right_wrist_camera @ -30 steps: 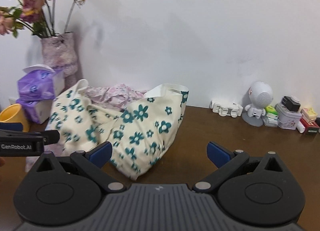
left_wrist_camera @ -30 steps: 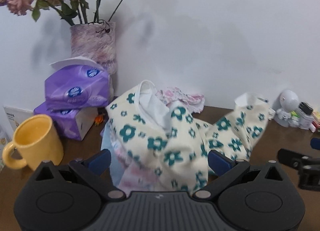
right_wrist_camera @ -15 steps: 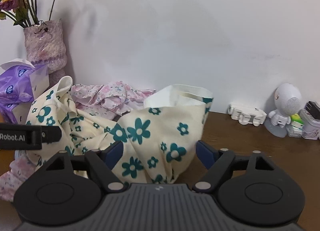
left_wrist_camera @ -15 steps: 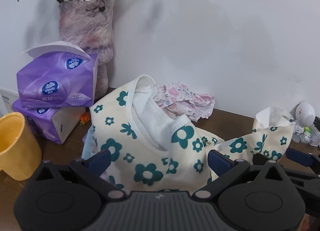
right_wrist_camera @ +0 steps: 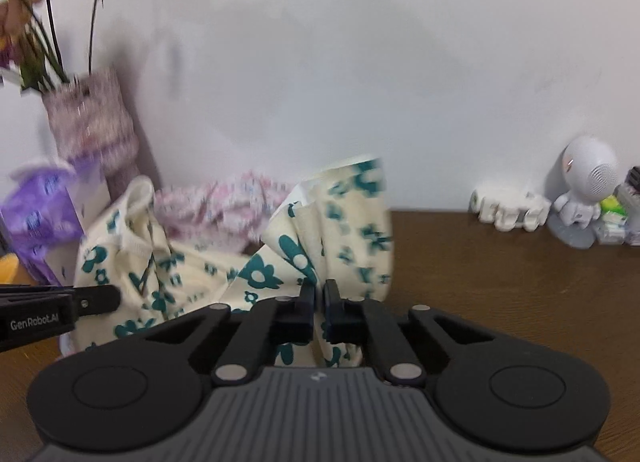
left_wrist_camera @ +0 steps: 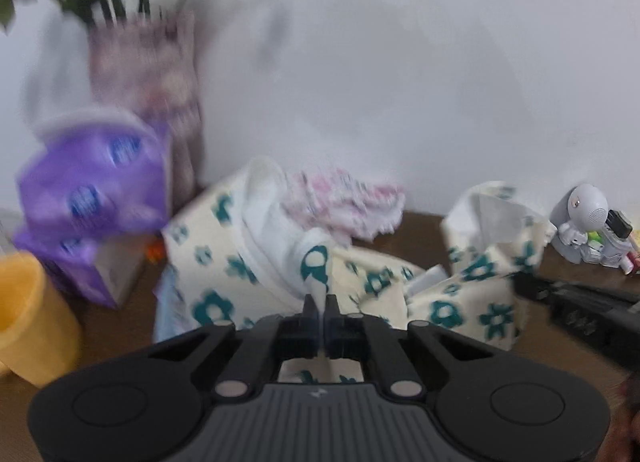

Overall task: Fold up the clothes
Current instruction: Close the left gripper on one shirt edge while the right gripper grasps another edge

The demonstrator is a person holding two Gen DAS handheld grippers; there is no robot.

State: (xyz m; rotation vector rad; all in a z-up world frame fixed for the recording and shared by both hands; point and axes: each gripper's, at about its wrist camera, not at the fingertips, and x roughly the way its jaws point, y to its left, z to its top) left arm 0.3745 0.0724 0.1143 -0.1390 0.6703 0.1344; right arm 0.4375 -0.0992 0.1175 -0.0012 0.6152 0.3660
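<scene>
Pinching cloth on both sides: my left gripper has its jaws clamped together on a fold of the cream garment with teal flowers, and my right gripper has its jaws clamped on another bunched part of that same garment. Both sets of jaws have just been closing, fabric caught between them. Garment sits crumpled on the brown bench, near the white wall, bridging the two grippers. Pink floral cloth lies behind it, touching it. From the left wrist view, purple tissue packs are stacked at left, yellow mug just in front of them, mottled vase with flowers behind. Right gripper shows at the right edge, on the fabric. Small white robot figure stands at far right by the wall, well apart from the garment. Left side of both views is blurred.
</scene>
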